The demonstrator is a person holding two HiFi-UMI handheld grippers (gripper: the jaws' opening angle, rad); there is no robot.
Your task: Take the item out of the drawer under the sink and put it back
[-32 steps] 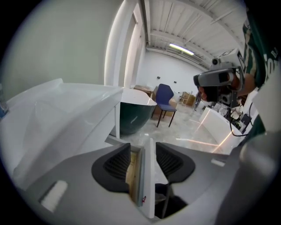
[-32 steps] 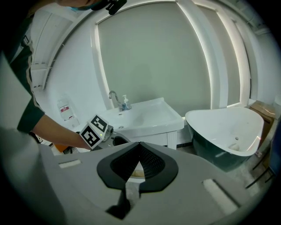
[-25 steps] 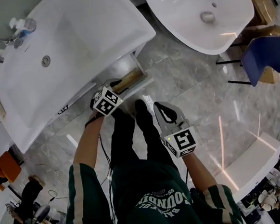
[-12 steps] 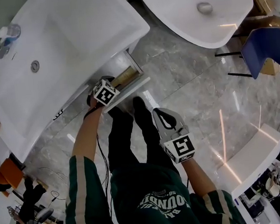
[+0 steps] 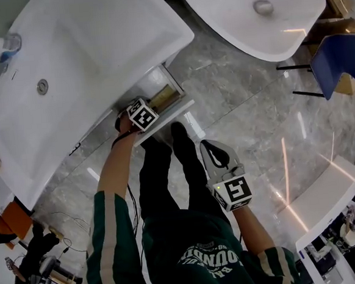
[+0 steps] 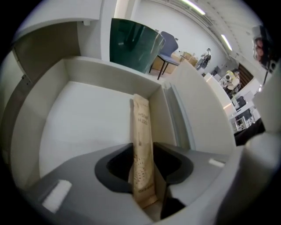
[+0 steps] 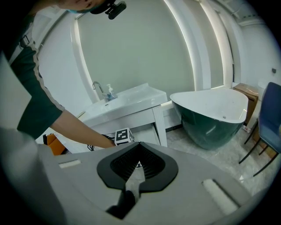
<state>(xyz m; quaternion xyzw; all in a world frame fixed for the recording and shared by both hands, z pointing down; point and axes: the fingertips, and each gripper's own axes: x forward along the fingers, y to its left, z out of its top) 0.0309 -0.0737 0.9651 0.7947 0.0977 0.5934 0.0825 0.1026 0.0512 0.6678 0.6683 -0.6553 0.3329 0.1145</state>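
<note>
**Left gripper closes on the packet in the drawer**

The white washbasin (image 5: 85, 60) fills the top left. Under it the white drawer (image 6: 88, 118) stands pulled out. The left gripper (image 6: 144, 175) is down inside it, jaws closing, both pads already against the sides of the tan paper packet (image 6: 140, 127). That packet stands on edge along the drawer's side wall, running toward the far corner. The right gripper (image 5: 214, 152) hangs over the marble floor (image 5: 255, 114), well apart, jaws together and empty.

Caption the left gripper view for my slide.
Left gripper closing its jaws on a tan paper packet inside the white drawer.
</note>
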